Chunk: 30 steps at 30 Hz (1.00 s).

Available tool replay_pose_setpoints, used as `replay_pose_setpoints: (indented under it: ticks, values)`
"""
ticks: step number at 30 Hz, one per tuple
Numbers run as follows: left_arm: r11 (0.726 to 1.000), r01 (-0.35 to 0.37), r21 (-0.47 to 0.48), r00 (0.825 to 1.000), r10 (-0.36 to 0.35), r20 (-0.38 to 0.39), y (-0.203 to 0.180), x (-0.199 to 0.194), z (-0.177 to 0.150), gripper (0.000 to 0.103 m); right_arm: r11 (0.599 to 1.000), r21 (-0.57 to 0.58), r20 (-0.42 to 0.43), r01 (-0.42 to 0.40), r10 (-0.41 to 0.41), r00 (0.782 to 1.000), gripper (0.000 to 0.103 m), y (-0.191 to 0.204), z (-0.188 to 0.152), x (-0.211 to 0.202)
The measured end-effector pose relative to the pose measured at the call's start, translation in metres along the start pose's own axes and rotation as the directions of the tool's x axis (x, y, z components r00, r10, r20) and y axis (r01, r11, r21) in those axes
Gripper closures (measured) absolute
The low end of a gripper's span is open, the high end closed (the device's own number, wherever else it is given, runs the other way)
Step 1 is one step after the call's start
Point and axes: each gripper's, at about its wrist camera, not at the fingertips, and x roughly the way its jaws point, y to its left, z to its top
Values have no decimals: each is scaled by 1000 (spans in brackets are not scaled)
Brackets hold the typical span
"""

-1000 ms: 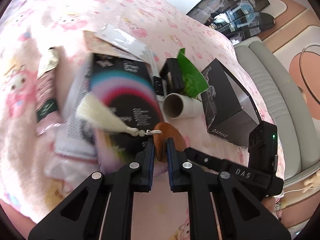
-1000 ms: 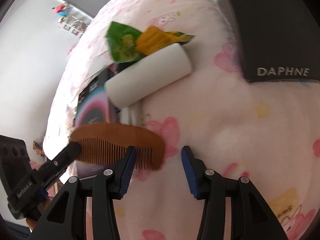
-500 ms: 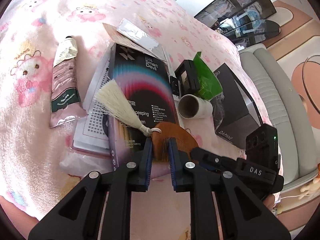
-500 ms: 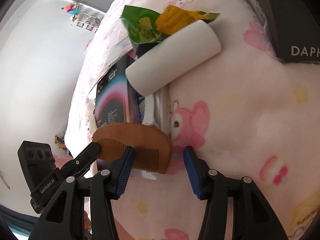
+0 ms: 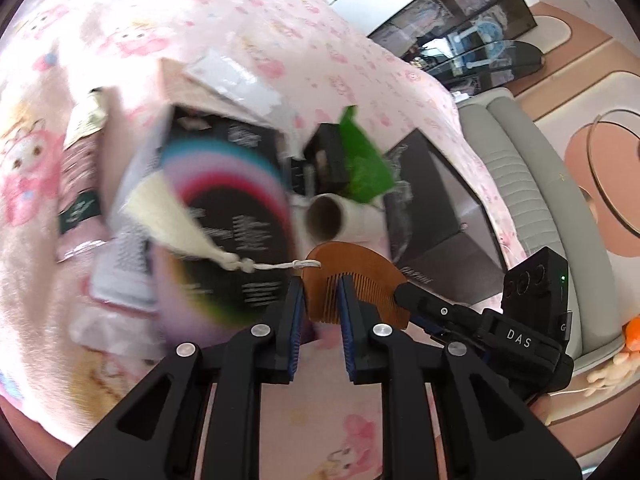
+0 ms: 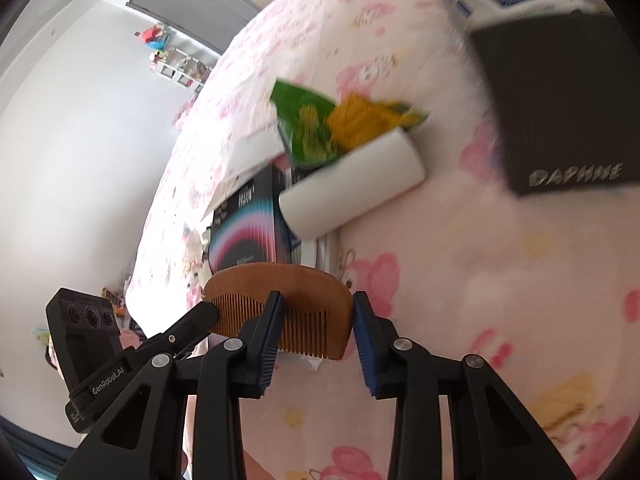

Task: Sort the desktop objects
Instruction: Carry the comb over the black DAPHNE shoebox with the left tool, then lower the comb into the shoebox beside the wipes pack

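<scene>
A brown wooden comb (image 5: 360,272) with a cream tassel (image 5: 176,224) is held in the air above the pink cartoon blanket (image 5: 248,20). My left gripper (image 5: 322,300) is shut on the comb's left end, teeth showing between its pads. In the right wrist view the comb (image 6: 280,280) faces the camera, and my right gripper (image 6: 316,320) straddles its right half. The right jaws are closing: one pad crosses in front of the teeth, the other stands at the comb's right edge. A left fingertip (image 6: 200,316) covers the comb's far end.
Under the comb lie a black box with coloured arcs (image 5: 232,200), a white roll (image 5: 340,216), a green snack packet (image 5: 364,160) and a black DAPHNE box (image 5: 440,200). A pink tube (image 5: 80,168) lies far left. A grey sofa (image 5: 532,200) borders the blanket on the right.
The right jaws have narrowed and now frame the comb's right half instead of standing beside it. Both grippers and the comb have risen a little, and the tassel has swung.
</scene>
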Motion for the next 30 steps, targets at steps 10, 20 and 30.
replay_pose_setpoints:
  ticks: [10,20,30]
  values:
    - [979,124,164,992,-121,-27,-111,43,40,87,999,10,209,49,-50,977,72,-26,45,-97]
    - [961,171,216,983,-154,-95,-197,147,74,85,986,57,305,156,-166,938,72,-94,115,-178]
    - [964,173,203,973,-136,-185,-222,218,70,84,970,131,310,203,-235,921,71,-156,145,-188]
